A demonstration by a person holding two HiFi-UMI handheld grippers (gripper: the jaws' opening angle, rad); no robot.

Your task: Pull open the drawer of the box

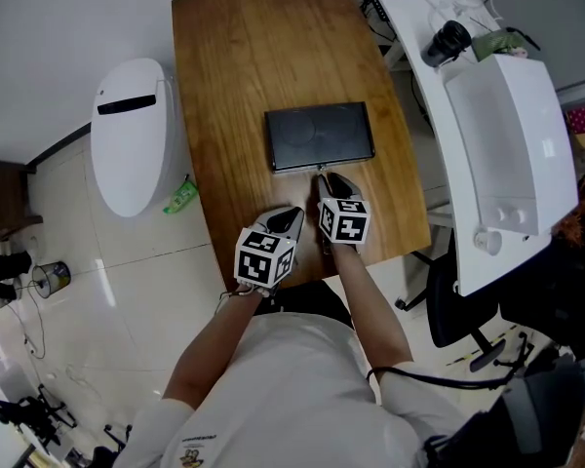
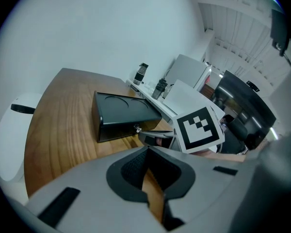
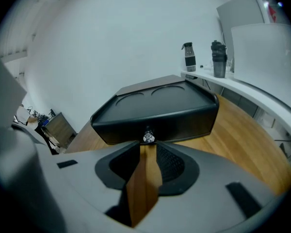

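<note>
A black box (image 1: 319, 135) lies flat on the wooden table (image 1: 234, 86), its drawer front closed and facing me. A small silver knob (image 3: 148, 138) sticks out of that front. My right gripper (image 1: 323, 176) points at the knob; in the right gripper view its jaws (image 3: 148, 147) stand a narrow slit apart with the knob just beyond the tips, not between them. My left gripper (image 1: 293, 214) hovers lower and to the left, short of the box (image 2: 123, 115). Its jaws (image 2: 146, 153) are pressed together with nothing in them.
A white rounded appliance (image 1: 132, 135) stands on the floor left of the table, with a green packet (image 1: 180, 198) beside it. A white desk (image 1: 497, 115) with bottles (image 3: 203, 57) runs along the right. An office chair (image 1: 458, 310) sits near the table's front right corner.
</note>
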